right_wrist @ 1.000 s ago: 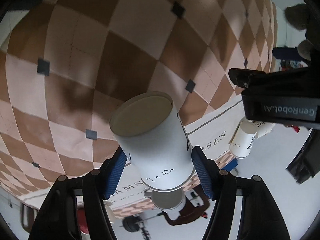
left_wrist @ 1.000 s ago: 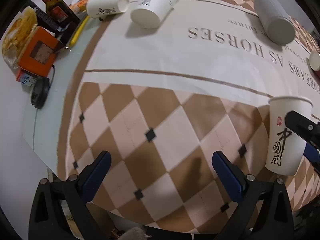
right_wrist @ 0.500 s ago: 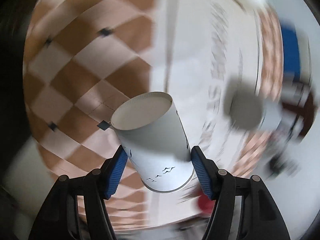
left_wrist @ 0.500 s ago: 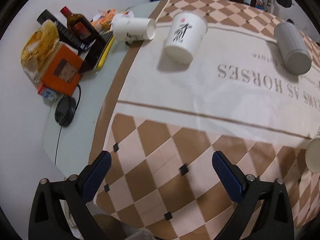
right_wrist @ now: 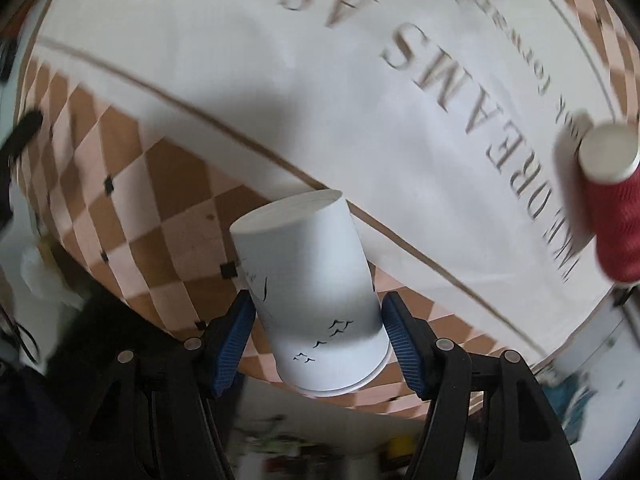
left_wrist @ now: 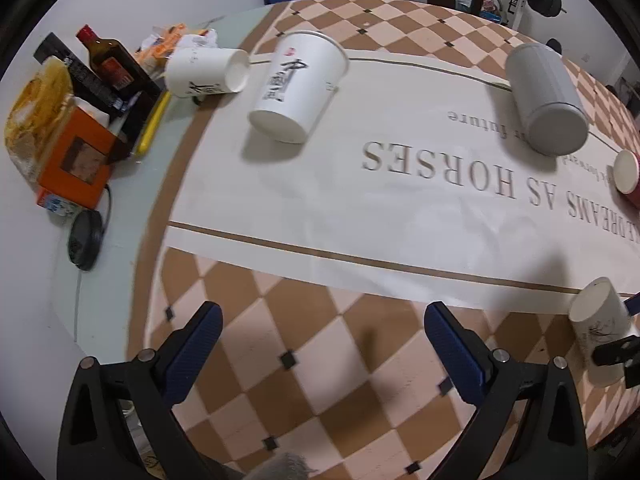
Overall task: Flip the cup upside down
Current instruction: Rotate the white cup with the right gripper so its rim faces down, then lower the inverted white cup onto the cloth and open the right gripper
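Note:
My right gripper (right_wrist: 318,320) is shut on a white paper cup (right_wrist: 308,292) printed with small black birds. The cup is held base up and rim down over the checkered tablecloth; whether its rim touches the cloth I cannot tell. The same cup (left_wrist: 600,336) shows at the far right of the left wrist view, with the right gripper's black body against it. My left gripper (left_wrist: 320,344) is open and empty above the near checkered part of the table.
A white cup with black calligraphy (left_wrist: 296,88) stands upside down at the back. Another white cup (left_wrist: 208,72) lies on its side. A grey cylinder (left_wrist: 544,100) and a red cup (right_wrist: 612,200) stand right. Bottle (left_wrist: 108,60) and orange box (left_wrist: 76,160) sit left.
The right gripper has swung round with the cup, from pointing down at the checkered cloth to facing the lettered white band. The left gripper has pulled back and up, widening its view.

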`<state>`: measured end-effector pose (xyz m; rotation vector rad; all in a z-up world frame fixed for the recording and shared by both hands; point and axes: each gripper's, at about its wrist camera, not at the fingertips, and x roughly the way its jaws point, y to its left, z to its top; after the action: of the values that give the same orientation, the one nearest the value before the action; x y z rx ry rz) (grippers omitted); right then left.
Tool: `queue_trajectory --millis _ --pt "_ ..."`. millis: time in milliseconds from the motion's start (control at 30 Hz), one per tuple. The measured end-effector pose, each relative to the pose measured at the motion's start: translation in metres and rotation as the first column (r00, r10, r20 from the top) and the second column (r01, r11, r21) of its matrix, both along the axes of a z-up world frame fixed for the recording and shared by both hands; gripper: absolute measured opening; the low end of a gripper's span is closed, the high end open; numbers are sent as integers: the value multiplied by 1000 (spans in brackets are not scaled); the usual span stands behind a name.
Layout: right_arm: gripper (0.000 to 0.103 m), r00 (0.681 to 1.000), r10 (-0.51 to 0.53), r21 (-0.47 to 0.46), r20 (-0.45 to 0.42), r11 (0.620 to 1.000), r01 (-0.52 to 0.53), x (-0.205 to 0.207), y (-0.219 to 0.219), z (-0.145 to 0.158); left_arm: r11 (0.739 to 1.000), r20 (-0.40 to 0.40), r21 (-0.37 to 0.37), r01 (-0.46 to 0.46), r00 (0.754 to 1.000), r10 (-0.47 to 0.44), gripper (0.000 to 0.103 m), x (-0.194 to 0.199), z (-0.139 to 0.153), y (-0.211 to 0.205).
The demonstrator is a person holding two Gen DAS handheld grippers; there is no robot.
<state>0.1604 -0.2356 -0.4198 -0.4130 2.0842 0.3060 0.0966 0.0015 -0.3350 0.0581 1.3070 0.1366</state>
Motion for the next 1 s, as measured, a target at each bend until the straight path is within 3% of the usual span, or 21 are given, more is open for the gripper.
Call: queue_trajectory --millis 100,167,267,333,367,500,600,700,867,967,1000 --pt "70 1000 -25 6 8 1000 25 6 -4 2 999 6 -52 5 1000 -4 103 0 -2 -6" --pt "79 999 23 -23 43 999 -22 13 -4 5 996 0 -86 19 1000 -19 103 1 -3 -10" --pt "80 994 56 -6 99 998 -56 27 5 12 995 -17 -100 32 999 -34 103 3 -5 -18" --pt "77 990 64 20 122 998 -67 29 8 14 994 -19 -102 39 999 -41 103 3 -5 -21" --pt "59 988 63 33 141 997 -68 30 10 16 994 -19 -103 40 999 -42 103 3 -4 -22" --pt "61 963 -34 102 269 995 7 39 1 38 993 -23 -110 41 999 -43 103 6 -2 -26" --pt "61 912 -150 186 382 979 83 47 -10 63 990 -21 -129 54 998 -57 103 12 -3 -29" --pt "61 810 -301 277 504 944 179 59 -29 84 990 -21 -121 75 997 -78 103 19 -6 -35" --pt "61 566 -497 421 658 866 271 57 -47 94 989 -35 -110 94 994 -99 103 34 -18 -45" --pt "61 466 -531 454 707 847 276 39 -48 81 988 -36 -102 112 993 -116 103 39 -22 -52" --pt "61 452 -530 455 718 848 272 35 -41 78 988 -38 -96 120 991 -125 103 40 -24 -54"
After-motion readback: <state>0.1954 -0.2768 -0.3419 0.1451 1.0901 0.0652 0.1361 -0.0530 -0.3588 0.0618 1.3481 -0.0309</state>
